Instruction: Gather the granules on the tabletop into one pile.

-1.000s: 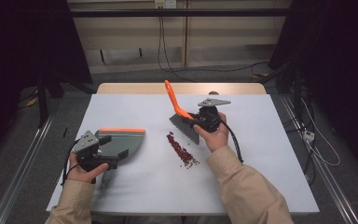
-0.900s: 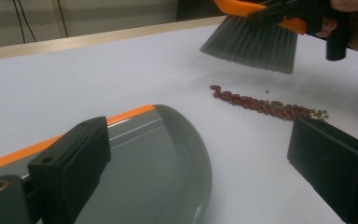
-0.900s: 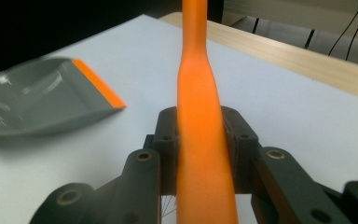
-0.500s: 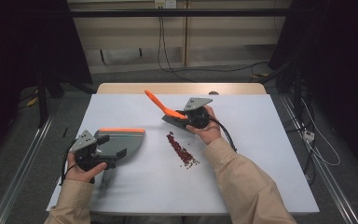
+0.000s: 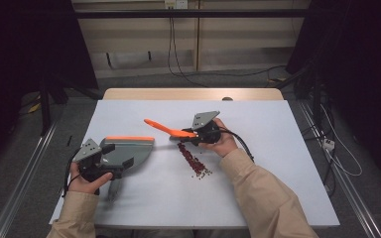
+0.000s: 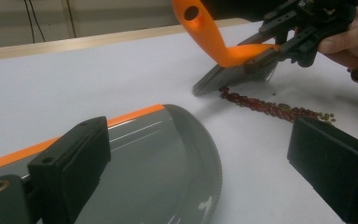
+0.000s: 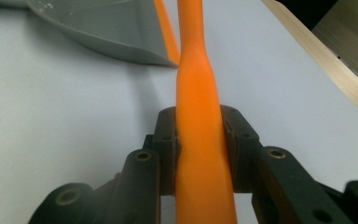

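A grey dustpan (image 5: pixel 134 148) (image 6: pixel 168 154) with an orange front strip lies on the white table at the left. My left gripper (image 5: pixel 115 155) (image 6: pixel 200 135) sits over it with jaws wide. One jaw lies over the pan and the other stands beside its rounded rim, with bare table between. My right gripper (image 5: pixel 191 135) (image 7: pixel 200 126) (image 6: pixel 289 42) is shut on the orange handle of a brush (image 5: pixel 163 128) (image 7: pixel 193 70) (image 6: pixel 209 37). The handle leans left and the dark bristles (image 6: pixel 228 79) touch the far end of a line of red beans (image 5: pixel 192 159) (image 6: pixel 270 106).
The white table sheet (image 5: pixel 278 173) spreads wide to the right and in front of the beans. A wooden table edge (image 5: pixel 193 94) runs along the back, with cables hanging behind it. A black cable (image 5: pixel 240 144) trails from the right gripper.
The right gripper came down and left, tipping the brush handle from nearly upright to leaning low toward the left, and the bristles now meet the beans. The left gripper and dustpan stayed put.
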